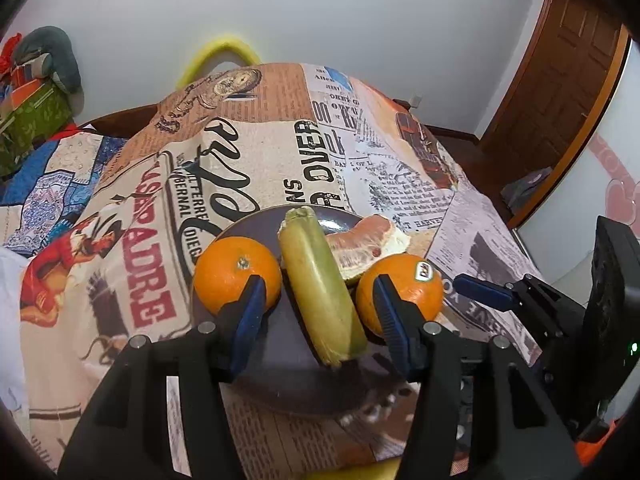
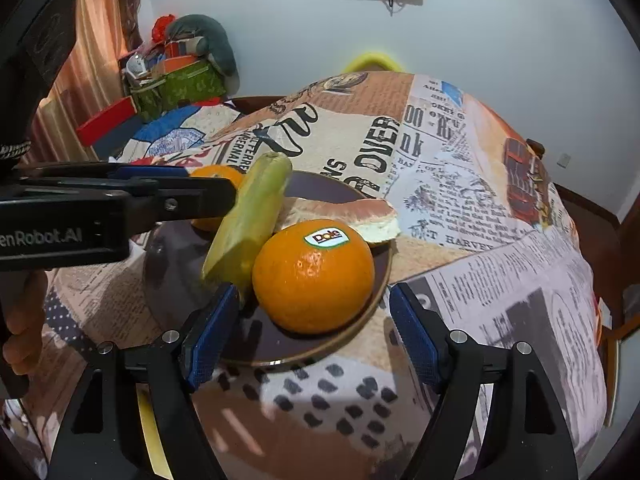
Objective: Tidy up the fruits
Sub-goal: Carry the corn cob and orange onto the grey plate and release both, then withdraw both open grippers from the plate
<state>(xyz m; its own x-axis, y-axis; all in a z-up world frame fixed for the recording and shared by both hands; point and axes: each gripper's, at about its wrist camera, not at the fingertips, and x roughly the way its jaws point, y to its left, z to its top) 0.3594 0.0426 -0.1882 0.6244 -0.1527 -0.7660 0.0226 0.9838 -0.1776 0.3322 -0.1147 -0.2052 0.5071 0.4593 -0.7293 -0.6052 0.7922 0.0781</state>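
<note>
Four fruits are gathered on a dark plate [image 2: 376,296] on the cloth-covered surface [image 1: 120,240] — two oranges, a banana [image 1: 320,280] and a pomelo wedge [image 1: 364,240]. Both tools are spread wide and empty: the left tool [image 1: 320,320] straddles the banana, the right tool [image 2: 312,336] faces the stickered orange [image 2: 312,276] — likely the next pick, calling for a centred closing.

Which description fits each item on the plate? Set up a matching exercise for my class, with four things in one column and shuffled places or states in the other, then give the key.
Things
1. stickered orange
2. plain orange
3. banana piece
4. grapefruit wedge

Descriptions
A. peeled, pink flesh showing, at the plate's far right edge
B. long and yellow-green, lying between the two oranges
C. carries a Dole label
D. round, no label, left of the banana

Pairs: 1-C, 2-D, 3-B, 4-A
</note>
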